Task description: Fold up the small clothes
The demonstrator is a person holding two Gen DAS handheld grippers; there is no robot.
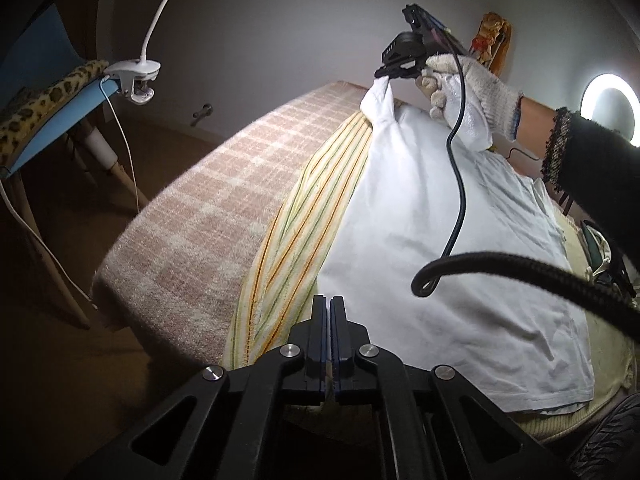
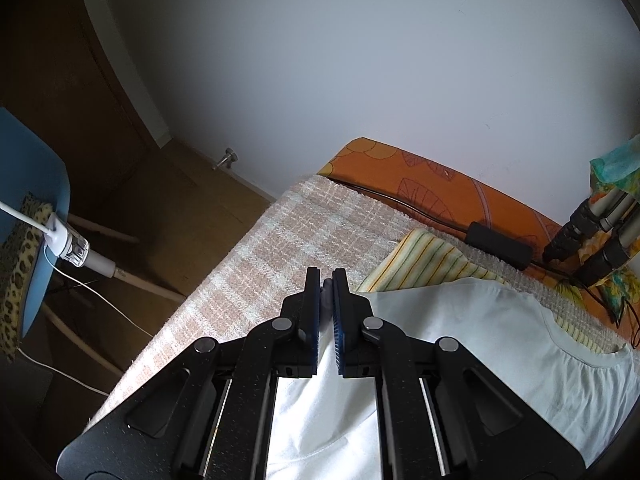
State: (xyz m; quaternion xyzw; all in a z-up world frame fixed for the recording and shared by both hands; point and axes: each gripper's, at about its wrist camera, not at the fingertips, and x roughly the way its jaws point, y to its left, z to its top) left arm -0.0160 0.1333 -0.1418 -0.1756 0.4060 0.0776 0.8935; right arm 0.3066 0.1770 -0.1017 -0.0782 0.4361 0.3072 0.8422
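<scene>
Looking down at a white shirt (image 1: 440, 240) spreading flat over a striped towel (image 1: 296, 224) and a plaid blanket (image 1: 208, 184). Right gripper (image 2: 327, 280), held in a gloved hand (image 1: 468, 92), pinching a bunched corner of the shirt up off the blanket, jaws clamped on the fabric, rest of the shirt trailing down and to its right. Left gripper (image 1: 329, 304) hovering at the near edge of the towel, jaws pressed together, shirt sitting just ahead and to its right; a thin sliver of something pale showing low between the pads, can't tell what. Black cable (image 1: 456, 184) dangling across the shirt. Clip lamp (image 1: 136, 76) hanging on a blue chair (image 1: 48, 120) off to the left.
</scene>
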